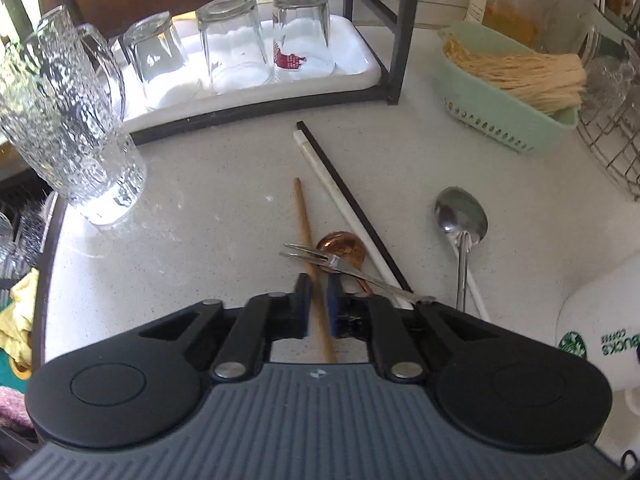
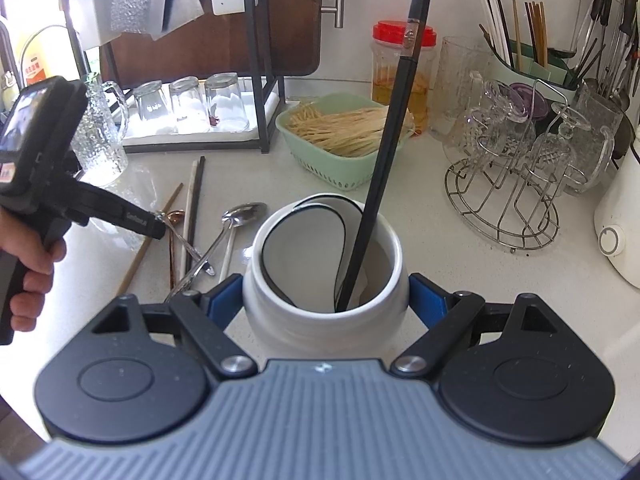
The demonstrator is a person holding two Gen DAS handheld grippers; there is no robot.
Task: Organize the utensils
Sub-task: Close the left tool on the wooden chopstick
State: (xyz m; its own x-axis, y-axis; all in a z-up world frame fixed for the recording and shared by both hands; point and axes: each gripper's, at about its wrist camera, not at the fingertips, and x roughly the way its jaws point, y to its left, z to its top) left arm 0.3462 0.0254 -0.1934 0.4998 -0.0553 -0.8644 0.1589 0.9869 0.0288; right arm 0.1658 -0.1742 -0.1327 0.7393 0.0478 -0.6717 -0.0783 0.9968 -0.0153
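Note:
Loose utensils lie on the counter: a wooden chopstick (image 1: 306,232), a small fork (image 1: 320,262), a copper spoon (image 1: 344,246), a white chopstick (image 1: 340,204), a black chopstick (image 1: 352,208) and a steel spoon (image 1: 460,220). My left gripper (image 1: 319,300) sits low over them, its jaws nearly closed around the wooden chopstick, which runs between the pads. It also shows in the right wrist view (image 2: 158,228). My right gripper (image 2: 326,300) is shut on a white mug (image 2: 326,280) that holds one upright black chopstick (image 2: 384,160).
A rack with upturned glasses (image 1: 240,40) stands at the back, a textured glass mug (image 1: 68,120) at left. A green basket of noodles (image 1: 508,80) and a wire glass stand (image 2: 516,168) are at right. A utensil holder (image 2: 528,60) stands far right.

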